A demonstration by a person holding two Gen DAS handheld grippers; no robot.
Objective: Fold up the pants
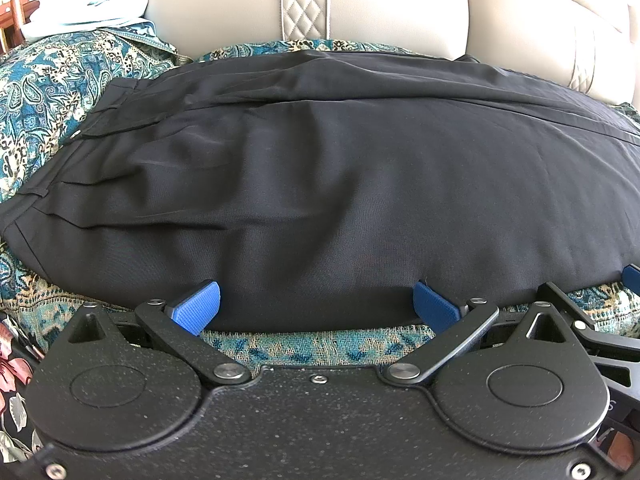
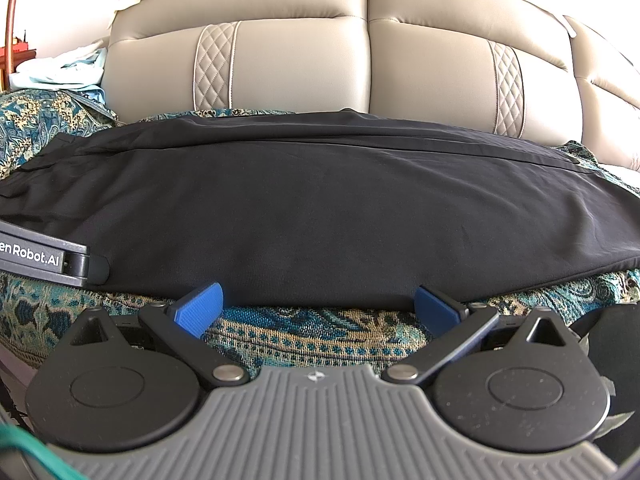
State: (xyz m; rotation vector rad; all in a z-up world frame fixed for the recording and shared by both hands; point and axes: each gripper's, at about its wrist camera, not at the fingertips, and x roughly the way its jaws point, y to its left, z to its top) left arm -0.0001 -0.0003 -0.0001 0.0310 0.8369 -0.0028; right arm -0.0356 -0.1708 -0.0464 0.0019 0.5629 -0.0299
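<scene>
Black pants [image 1: 340,184] lie flat across a sofa seat, folded lengthwise, waistband at the left, legs running right; they also fill the right wrist view [image 2: 320,208]. My left gripper [image 1: 318,304] is open, its blue pads at the pants' near edge, nothing between them. My right gripper [image 2: 318,304] is open at the near edge further right, also empty. The left gripper's body [image 2: 44,258] shows at the left of the right wrist view, and a blue pad of the right gripper [image 1: 632,274] at the right edge of the left wrist view.
A teal paisley throw [image 1: 52,76] covers the seat under the pants and shows in front of them [image 2: 320,332]. The beige leather sofa back [image 2: 304,68] rises behind. Light blue cloth [image 1: 100,12] is piled at the far left.
</scene>
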